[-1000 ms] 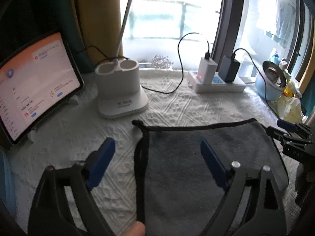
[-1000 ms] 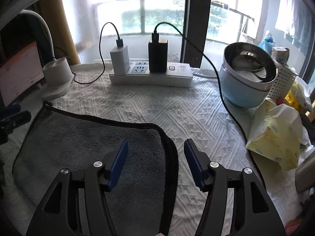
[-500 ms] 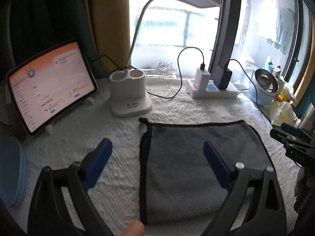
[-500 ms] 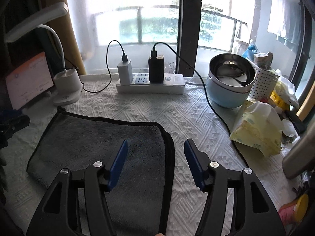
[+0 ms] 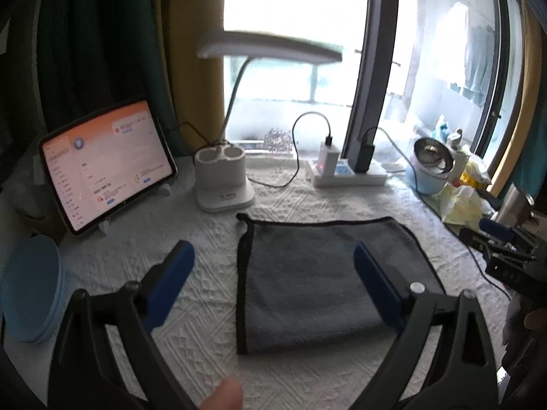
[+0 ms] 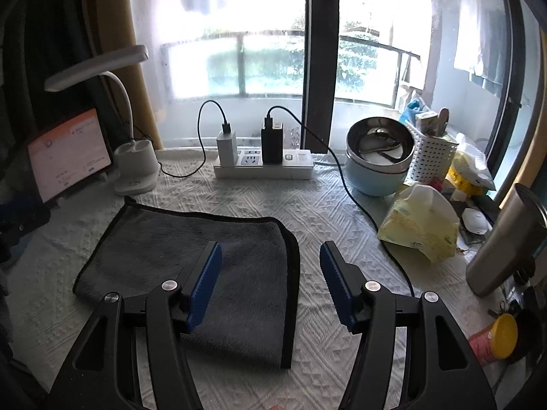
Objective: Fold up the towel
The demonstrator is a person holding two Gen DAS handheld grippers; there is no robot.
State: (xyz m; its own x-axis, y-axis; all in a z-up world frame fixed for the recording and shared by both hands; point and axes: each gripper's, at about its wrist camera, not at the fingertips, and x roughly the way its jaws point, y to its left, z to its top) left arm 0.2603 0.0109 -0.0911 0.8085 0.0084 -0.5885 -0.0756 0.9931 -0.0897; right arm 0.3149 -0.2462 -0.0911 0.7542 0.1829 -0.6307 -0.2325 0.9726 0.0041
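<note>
**Grey towel lies folded on counter, both grippers held above it**

A grey towel (image 5: 318, 273) with black trim lies flat and folded on the white quilted counter (image 5: 290, 201), in front of a white desk lamp (image 5: 224, 181). Left of the lamp, a tablet (image 5: 106, 164) stands lit. The left gripper (image 5: 273, 276) hangs above the towel's left edge, its blue fingers (image 5: 171, 283) spread wide and holding nothing. Right of the lamp sit a power strip (image 6: 263, 167), then a blue pot (image 6: 376, 167) and a yellow tissue pack (image 6: 420, 229). The right gripper (image 6: 270, 280) hovers over the towel's right edge, fingers (image 6: 205, 283) wide apart and empty.
</note>
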